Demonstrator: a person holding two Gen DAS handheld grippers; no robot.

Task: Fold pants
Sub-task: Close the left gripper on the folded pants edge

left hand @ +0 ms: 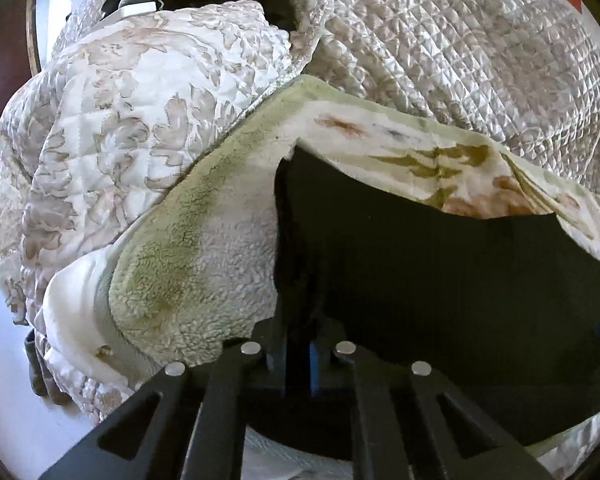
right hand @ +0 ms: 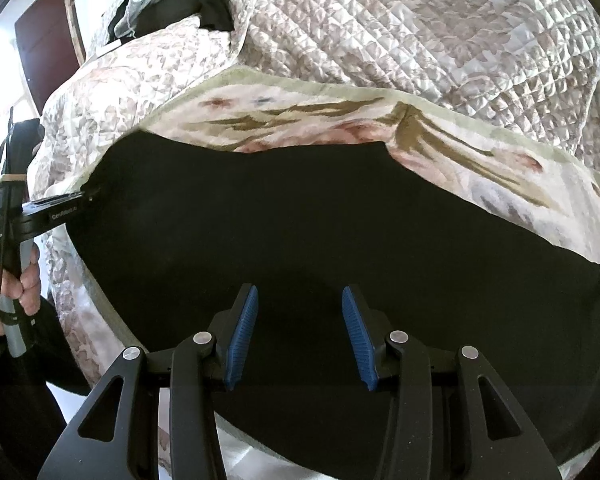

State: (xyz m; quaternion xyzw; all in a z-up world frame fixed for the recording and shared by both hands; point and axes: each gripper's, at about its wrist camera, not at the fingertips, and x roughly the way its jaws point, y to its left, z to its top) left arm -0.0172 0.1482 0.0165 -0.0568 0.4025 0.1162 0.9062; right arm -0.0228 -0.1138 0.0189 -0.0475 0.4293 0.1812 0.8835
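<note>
Left gripper point(left hand: 298, 354): pinched tight on the left edge of the black pants point(left hand: 440, 272); from the right wrist view you can see its tip point(right hand: 88, 196) biting that edge, way out on the left side.
Right gripper point(right hand: 299, 336): jaws standing apart, blue pads point(right hand: 242, 340) hovering over the near middle of the pants point(right hand: 300, 232), nothing pinched between them, and can't tell if the tips touch the cloth.
Pants: spread flat and dark across the near part of the bed, lying on a fleecy floral blanket point(right hand: 440, 136).
Blanket: its green fuzzy edge point(left hand: 180, 264) is flipped up just left of the pants.
Quilt point(left hand: 460, 52): beige quilted cover, bunched up behind, far side.
Hand point(right hand: 16, 276): wrapped around the left gripper's handle at the left edge, dark sleeve below it.
Far corner: some dark clothes point(right hand: 188, 4) piled at the top.
</note>
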